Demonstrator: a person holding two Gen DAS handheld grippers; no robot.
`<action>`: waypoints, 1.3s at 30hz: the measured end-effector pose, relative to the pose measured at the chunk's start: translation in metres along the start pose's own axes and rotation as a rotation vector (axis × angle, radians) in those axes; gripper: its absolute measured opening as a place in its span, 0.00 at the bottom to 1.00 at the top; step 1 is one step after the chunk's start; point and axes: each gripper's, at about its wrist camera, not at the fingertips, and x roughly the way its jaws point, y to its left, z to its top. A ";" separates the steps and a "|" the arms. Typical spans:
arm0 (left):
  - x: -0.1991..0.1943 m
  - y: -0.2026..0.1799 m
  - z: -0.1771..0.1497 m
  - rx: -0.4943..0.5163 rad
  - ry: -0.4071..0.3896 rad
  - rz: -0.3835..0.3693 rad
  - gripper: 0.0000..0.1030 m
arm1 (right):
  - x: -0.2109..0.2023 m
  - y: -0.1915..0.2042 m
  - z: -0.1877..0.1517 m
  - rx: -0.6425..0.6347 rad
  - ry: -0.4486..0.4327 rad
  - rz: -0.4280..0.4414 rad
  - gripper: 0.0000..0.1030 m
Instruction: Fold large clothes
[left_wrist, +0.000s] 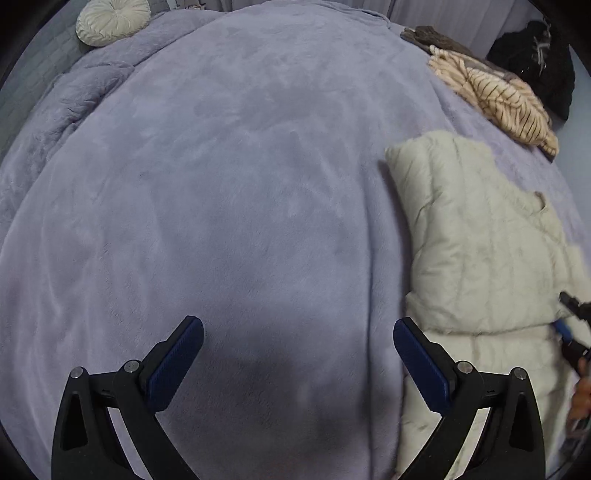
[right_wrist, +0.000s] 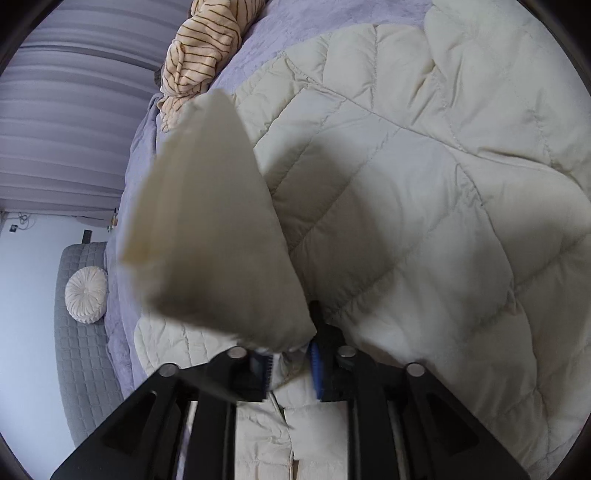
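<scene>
The cream quilted puffer jacket (right_wrist: 424, 177) lies on the lavender plush bed cover (left_wrist: 221, 184). The right gripper (right_wrist: 291, 363) is clamped on a lifted flap of it, apparently mid-fold; next it should carry that flap across. The left gripper (left_wrist: 298, 354) hangs spread, holding nothing. A striped peach garment (left_wrist: 498, 96) lies near, clear of the fold.

- A home bedroom: a wide bed (left_wrist: 221, 184) under a plush lavender blanket.
- A round pleated cream cushion (left_wrist: 112, 20) against a grey quilted headboard (right_wrist: 79, 332).
- Pale pleated curtains (right_wrist: 70, 122).
</scene>
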 end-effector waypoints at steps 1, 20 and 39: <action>0.005 0.000 0.013 -0.015 0.007 -0.057 1.00 | -0.005 0.005 -0.005 -0.024 0.004 0.019 0.57; 0.081 -0.046 0.106 0.078 0.070 -0.172 0.92 | 0.144 0.143 -0.150 -0.174 0.266 0.225 0.08; 0.044 -0.073 0.074 0.202 -0.086 0.039 0.92 | 0.003 0.024 -0.058 -0.126 0.060 -0.148 0.40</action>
